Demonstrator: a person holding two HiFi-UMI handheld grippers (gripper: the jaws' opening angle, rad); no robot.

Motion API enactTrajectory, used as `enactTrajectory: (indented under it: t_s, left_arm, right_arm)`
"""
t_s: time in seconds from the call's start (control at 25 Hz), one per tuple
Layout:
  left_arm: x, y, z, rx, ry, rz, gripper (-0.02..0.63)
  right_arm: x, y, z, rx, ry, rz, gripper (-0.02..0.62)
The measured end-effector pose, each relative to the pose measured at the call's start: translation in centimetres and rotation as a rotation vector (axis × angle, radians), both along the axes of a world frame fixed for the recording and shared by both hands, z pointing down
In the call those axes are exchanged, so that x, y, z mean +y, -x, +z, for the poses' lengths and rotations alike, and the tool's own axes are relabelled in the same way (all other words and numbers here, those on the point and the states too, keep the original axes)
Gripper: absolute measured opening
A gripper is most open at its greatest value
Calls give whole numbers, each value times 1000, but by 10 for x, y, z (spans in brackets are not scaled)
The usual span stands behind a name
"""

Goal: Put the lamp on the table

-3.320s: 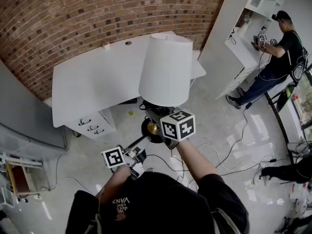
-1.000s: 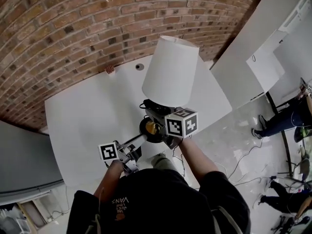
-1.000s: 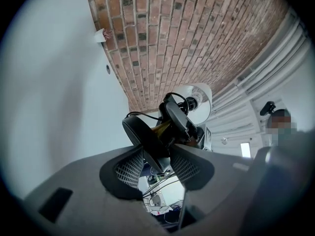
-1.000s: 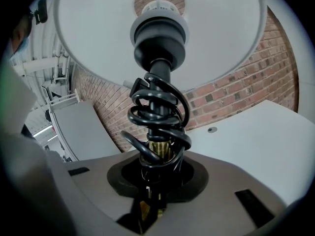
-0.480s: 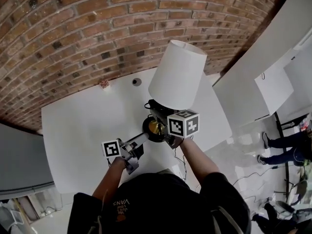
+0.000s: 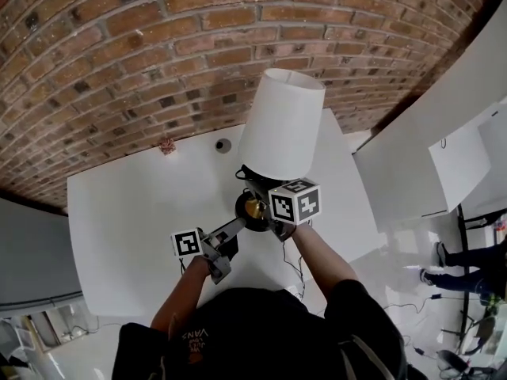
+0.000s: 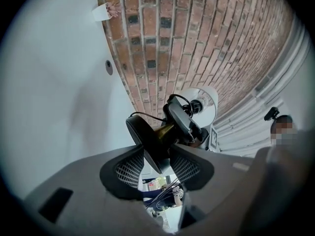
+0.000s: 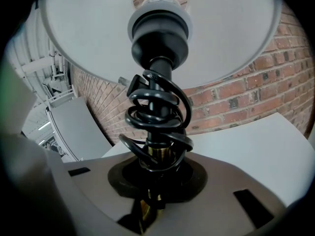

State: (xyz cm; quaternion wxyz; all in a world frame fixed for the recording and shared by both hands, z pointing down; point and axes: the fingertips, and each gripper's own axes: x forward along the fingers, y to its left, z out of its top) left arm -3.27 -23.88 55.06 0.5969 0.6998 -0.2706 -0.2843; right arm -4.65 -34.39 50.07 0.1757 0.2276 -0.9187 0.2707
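Observation:
The lamp has a white shade (image 6: 281,125), a brass stem (image 8: 158,156) wound with black cord (image 8: 157,112), and a black disc base (image 6: 252,210). Both grippers hold it over the white table (image 6: 135,204), tilted towards the brick wall. My left gripper (image 6: 236,226) is shut on the rim of the base (image 7: 145,141), pads on either face of the disc. My right gripper (image 6: 265,212) is shut on the stem just above the base; its jaws have just closed a little further on it. Whether the base touches the tabletop is hidden.
A brick wall (image 6: 158,54) runs behind the table. A small pink-topped pot (image 6: 165,145) and a round cable hole (image 6: 223,145) sit near the table's back edge. A white partition (image 6: 444,117) stands at right, and a person's legs (image 6: 467,260) show on the floor.
Both grippers have carried the lamp from the table's front edge further in towards the brick wall and slightly lower. Both grips have stayed on it.

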Motion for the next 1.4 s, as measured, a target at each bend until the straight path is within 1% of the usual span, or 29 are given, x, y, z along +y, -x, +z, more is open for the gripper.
enactTrajectory:
  t_s: [0.08, 0.2, 0.28, 0.36, 0.52, 0.64, 0.8, 1.0, 1.2, 1.4]
  left_arm:
    - [-6, 1, 4, -9, 11, -6, 161]
    - [-15, 5, 17, -57, 32, -15, 154]
    - [-22, 9, 23, -85, 40, -24, 132]
    - [-29, 14, 24, -87, 39, -42, 98]
    - [-39, 20, 23, -73, 29, -74, 94]
    - [-40, 22, 27, -85, 40, -77, 83]
    - [-39, 24, 33, -110, 53, -60, 75]
    - [-39, 27, 35, -140, 41, -53, 67]
    - [-42, 29, 37, -192, 16, -43, 51]
    - [-45, 28, 40, -202, 18, -37, 35]
  right_arm:
    - [-8, 2, 7, -1, 13, -6, 64]
    - [-22, 2, 16, -1, 24, -2, 63]
    - [-34, 1, 22, 10, 20, 8, 63]
    - [-47, 0, 28, 38, 6, 19, 63]
    - [-75, -6, 39, 93, -37, 47, 63]
    - [-99, -12, 46, 120, -65, 89, 63]
    - [-134, -20, 52, 154, -102, 162, 63]
    - [-170, -34, 54, 187, -154, 254, 63]
    - [-192, -43, 60, 194, -186, 350, 63]
    - [-206, -44, 70, 214, -209, 426, 61]
